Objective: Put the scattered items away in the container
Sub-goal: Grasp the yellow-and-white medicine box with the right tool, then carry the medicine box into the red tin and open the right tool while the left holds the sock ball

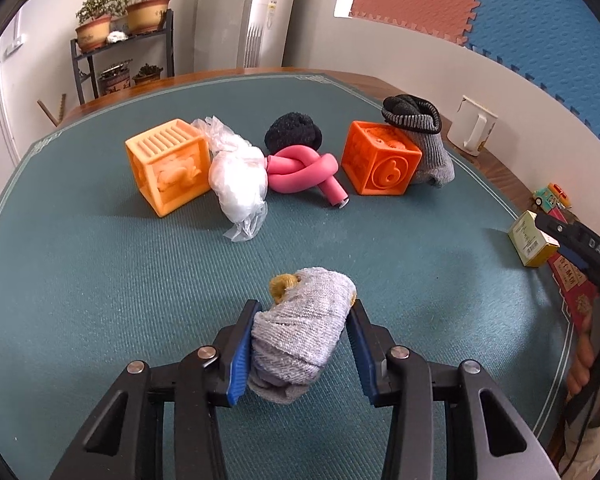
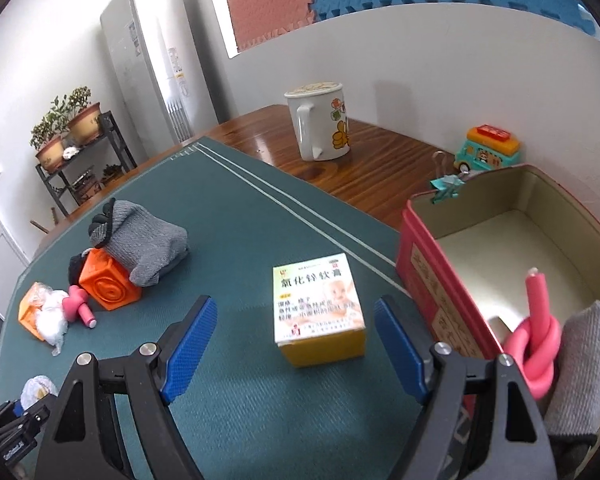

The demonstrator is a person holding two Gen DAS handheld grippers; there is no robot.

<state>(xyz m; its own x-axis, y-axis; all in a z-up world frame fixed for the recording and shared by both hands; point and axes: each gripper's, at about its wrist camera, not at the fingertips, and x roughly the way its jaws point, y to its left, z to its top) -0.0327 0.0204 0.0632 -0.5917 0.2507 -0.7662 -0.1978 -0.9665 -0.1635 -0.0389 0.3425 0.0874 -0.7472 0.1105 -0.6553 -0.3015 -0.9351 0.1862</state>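
My left gripper point(image 1: 304, 320) has its jaws around a rolled light grey sock point(image 1: 300, 332) on the green mat; the left pad touches it, the right pad stands a little off. Beyond lie a light orange cube point(image 1: 168, 166), a white plastic bag point(image 1: 238, 176), a knotted pink foam tube point(image 1: 304, 176), a black sock ball point(image 1: 293, 132), an orange cube point(image 1: 380, 162) and a grey sock point(image 1: 424, 140). My right gripper point(image 2: 296, 316) is open, with a small yellow-and-white box point(image 2: 320, 312) between its fingers. The red tin point(image 2: 432, 280) at right holds a pink tube point(image 2: 536, 336) and a grey cloth point(image 2: 580, 364).
A white mug point(image 2: 320, 120) and a toy bus point(image 2: 488, 152) stand on the wooden table beyond the mat. A teal binder clip point(image 2: 446, 186) is on the tin's rim. A plant shelf point(image 1: 120, 52) and a white air conditioner point(image 2: 160, 56) stand by the far wall.
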